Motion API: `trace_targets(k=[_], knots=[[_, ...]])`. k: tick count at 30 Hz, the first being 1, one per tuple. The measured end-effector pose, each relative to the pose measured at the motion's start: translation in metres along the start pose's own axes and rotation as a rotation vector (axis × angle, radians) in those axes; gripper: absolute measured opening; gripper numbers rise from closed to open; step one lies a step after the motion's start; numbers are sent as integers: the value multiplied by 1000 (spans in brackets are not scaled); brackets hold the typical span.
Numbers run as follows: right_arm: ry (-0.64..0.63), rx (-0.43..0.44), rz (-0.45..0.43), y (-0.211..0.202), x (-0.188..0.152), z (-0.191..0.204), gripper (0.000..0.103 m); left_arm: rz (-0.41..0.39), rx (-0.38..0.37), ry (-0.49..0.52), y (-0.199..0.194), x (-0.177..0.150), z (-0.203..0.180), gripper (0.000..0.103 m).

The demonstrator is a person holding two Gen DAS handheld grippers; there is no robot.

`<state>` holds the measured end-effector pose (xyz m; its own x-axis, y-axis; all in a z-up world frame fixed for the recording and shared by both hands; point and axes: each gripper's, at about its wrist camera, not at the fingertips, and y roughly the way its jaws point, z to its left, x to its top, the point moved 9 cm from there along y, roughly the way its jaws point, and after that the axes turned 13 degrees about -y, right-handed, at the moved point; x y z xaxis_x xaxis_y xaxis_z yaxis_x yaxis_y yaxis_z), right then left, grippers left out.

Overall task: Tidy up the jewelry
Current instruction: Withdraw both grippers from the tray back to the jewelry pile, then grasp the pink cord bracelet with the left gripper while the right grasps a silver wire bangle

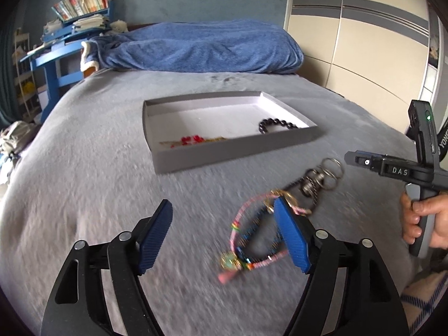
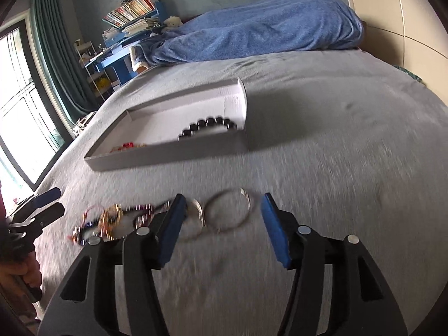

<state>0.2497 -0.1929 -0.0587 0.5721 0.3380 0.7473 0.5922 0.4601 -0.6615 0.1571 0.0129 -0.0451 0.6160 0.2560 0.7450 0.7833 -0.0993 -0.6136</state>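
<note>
Nearest to me, left gripper has both blue pads spread wide w/ nothing between them, hovering just over the grey bed cover. Its right pad sits in front of a pink cord bracelet, 1 piece w/ a green bead and multicolour bits, blurred so I can't tell if pad and cord touch. Tangled at its far end is a gold-tone piece, count unclear. Just beyond that, a dark chain w/ a clasp and key rings, approx 2–3 rings in that view. Right gripper is likewise released, fingers apart, empty. Between its pads lies 1 thin silver bangle flat on the cover, and a 2nd, wider silver ring overlaps it on the left, partly behind the left pad. Left of those in the right wrist view is the same colourful tangle, too smeared to count. Farther back, 1 shallow grey box w/ white interior sits on the cover, well apart from the loose pieces. Inside: 1 black bead bracelet near the right corner, and 1 red-and-gold piece near the front-left wall. Beyond the box, 1 blue blanket heaped across the head of the bed, and 1 blue shelf unit w/ books at far left.
</note>
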Motion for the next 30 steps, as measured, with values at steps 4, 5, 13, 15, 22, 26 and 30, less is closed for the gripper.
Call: trace_targets(k=[4,5,13,15,22,26,30], knots=[[30,-10,3,-7,-16,0,57,7,-5,-16,-3,-6,-1,76],[35,-15,2,-7,-18,0,57,8,-11,-18,-3,-8,-3,76],[45,-29,33,-7,-30,5,58,25,-54,57,-8,-23,-25,77],[36,-26,46,-6,-31,7,58,45,-70,95,-7,-29,-34,77],[51,-21,65,-2,-36,5,58,134,-36,173,7,-49,-43,68],[56,-17,68,-2,-37,5,58,171,-21,170,16,-50,-41,50],[58,-16,69,-2,-38,5,58,175,-1,150,19,-48,-35,30]])
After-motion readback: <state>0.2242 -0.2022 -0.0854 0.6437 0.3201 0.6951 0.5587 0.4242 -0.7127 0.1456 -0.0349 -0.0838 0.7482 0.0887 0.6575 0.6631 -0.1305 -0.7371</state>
